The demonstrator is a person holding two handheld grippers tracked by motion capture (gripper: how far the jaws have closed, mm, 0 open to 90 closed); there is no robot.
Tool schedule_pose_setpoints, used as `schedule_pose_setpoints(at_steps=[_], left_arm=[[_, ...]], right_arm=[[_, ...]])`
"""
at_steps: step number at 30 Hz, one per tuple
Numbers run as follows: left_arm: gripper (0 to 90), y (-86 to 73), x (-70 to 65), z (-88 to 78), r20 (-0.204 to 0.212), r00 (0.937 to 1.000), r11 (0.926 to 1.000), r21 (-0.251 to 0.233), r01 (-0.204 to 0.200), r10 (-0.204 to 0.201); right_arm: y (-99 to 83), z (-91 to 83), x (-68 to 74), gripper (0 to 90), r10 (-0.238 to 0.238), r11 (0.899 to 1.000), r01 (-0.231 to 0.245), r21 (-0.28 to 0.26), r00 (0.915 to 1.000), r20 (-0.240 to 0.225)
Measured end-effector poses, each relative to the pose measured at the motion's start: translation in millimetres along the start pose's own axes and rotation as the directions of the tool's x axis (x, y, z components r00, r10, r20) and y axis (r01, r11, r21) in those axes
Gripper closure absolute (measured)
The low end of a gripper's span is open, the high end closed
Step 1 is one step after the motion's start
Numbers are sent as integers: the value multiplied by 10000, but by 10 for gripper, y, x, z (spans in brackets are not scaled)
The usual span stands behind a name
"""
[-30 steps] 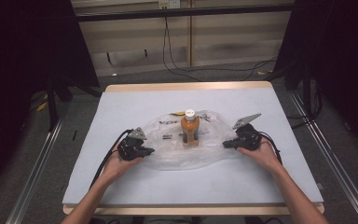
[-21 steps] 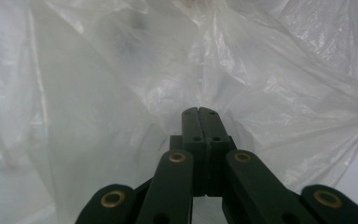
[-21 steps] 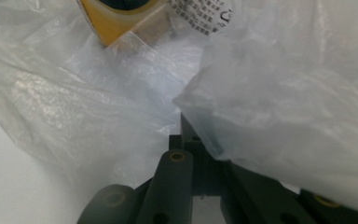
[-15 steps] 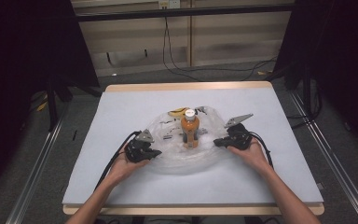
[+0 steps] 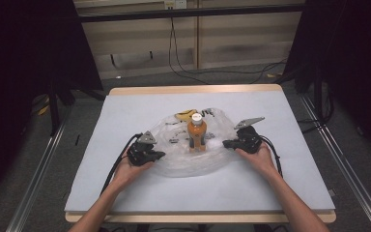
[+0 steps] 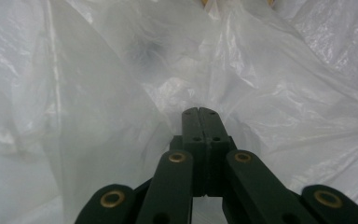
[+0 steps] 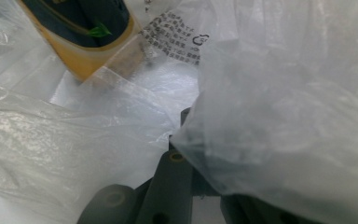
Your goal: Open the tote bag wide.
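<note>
Gripping plastic bag (image 5: 188, 159) edges, left gripper (image 5: 160, 154) & right gripper (image 5: 226, 143) jaws clenched, forearms low.

small black print on plastic bag (image 7: 177, 39), illegible

Each tool is black, the left tool (image 5: 158, 155) and the right tool (image 5: 227, 143). Each has a grey three-cornered plate on top and a black cable behind. The jaw arms carry round brass rings. Both forearms are bare.

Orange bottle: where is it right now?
In the high view, the orange bottle stands upright mid-table on the clear plastic bag, between the left gripper and right gripper.
</note>
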State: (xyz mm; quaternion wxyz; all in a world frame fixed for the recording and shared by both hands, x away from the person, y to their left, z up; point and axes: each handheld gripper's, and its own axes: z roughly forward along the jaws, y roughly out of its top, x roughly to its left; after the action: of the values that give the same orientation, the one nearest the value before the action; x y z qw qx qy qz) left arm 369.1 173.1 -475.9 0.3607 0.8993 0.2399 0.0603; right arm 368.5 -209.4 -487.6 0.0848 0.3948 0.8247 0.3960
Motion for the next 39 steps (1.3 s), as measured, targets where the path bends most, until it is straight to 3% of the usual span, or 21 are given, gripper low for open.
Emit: schedule_pose_setpoints(at_steps=[3, 7, 13, 17, 19, 20, 21, 22, 23, 24, 25, 26, 28, 30, 32, 33, 34, 36, 39], left_arm=[[900, -6, -15, -55, 253, 9994, 9983, -524, 257, -244], [900, 1, -37, -143, 553, 9981, 9926, -1167, 342, -279], [900, -6, -108, -276, 617, 9978, 9820, -1859, 336, -224], [900, -25, -140, -364, 607, 9979, 9717, -2333, 379, -243], [900, -41, -144, -411, 737, 9964, 9600, -2736, 595, -408], [893, -43, -146, -431, 597, 9975, 9583, -2808, 527, -373], [816, -42, -160, -453, 427, 9982, 9560, -2885, 530, -425], [756, -45, -172, -476, 521, 9978, 9500, -3073, 561, -421], [752, -47, -187, -514, 441, 9984, 9458, -3213, 470, -346], [731, -50, -206, -551, 313, 9991, 9399, -3394, 371, -282], [672, -56, -235, -592, 233, 9990, 9293, -3667, 431, -372], [587, -62, -245, -617, 178, 9991, 9236, -3810, 413, -373], [459, -85, -286, -672, -199, 9988, 9163, -3993, 321, -437], [360, -120, -304, -713, -309, 9984, 9074, -4193, 291, -463], [257, -154, -336, -759, -644, 9962, 9072, -4199, 263, -587], [228, -166, -335, -763, -523, 9968, 9005, -4337, 318, -603], [207, -182, -345, -789, -605, 9954, 9042, -4251, 419, -746], [160, -219, -343, -819, -564, 9953, 8978, -4379, 463, -788], [99, -294, -348, -860, -592, 9926, 8975, -4355, 695, -1056]], right_arm=[[10, -24, 20, 900, -14, 9997, 9, -248, 9998, -212], [32, -106, 65, 900, 13, 9975, -42, -706, 9992, -409], [23, -283, 137, 900, -115, 9911, 50, -1327, 9987, -487], [16, -421, 166, 900, -167, 9836, 94, -1800, 9991, -393], [10, -489, 180, 900, -198, 9777, 131, -2097, 9994, -296], [4, -531, 191, 900, -188, 9739, 102, -2269, 9992, -357], [0, -555, 202, 900, -173, 9709, 88, -2393, 9993, -334], [-9, -592, 219, 828, -217, 9659, 135, -2586, 9994, -286], [-18, -627, 244, 711, -230, 9597, 163, -2806, 9995, -205], [-27, -663, 272, 649, -170, 9556, 143, -2944, 9998, -68], [-39, -703, 295, 631, -192, 9520, 144, -3058, 9997, -126], [-57, -756, 325, 563, -339, 9458, 257, -3237, 9992, -195], [-85, -826, 372, 433, -274, 9376, 239, -3469, 9996, -53], [-121, -905, 419, 331, -322, 9269, 355, -3735, 9994, 152], [-159, -993, 471, 191, -137, 9167, 293, -3985, 9990, 419], [-168, -1018, 489, 160, -79, 9156, 333, -4008, 9979, 650], [-181, -1042, 501, 135, -67, 9129, 383, -4065, 9969, 789], [-227, -1100, 512, 76, -12, 9078, 414, -4172, 9954, 962], [-338, -1168, 515, 38, 129, 9038, 402, -4261, 9926, 1210]])
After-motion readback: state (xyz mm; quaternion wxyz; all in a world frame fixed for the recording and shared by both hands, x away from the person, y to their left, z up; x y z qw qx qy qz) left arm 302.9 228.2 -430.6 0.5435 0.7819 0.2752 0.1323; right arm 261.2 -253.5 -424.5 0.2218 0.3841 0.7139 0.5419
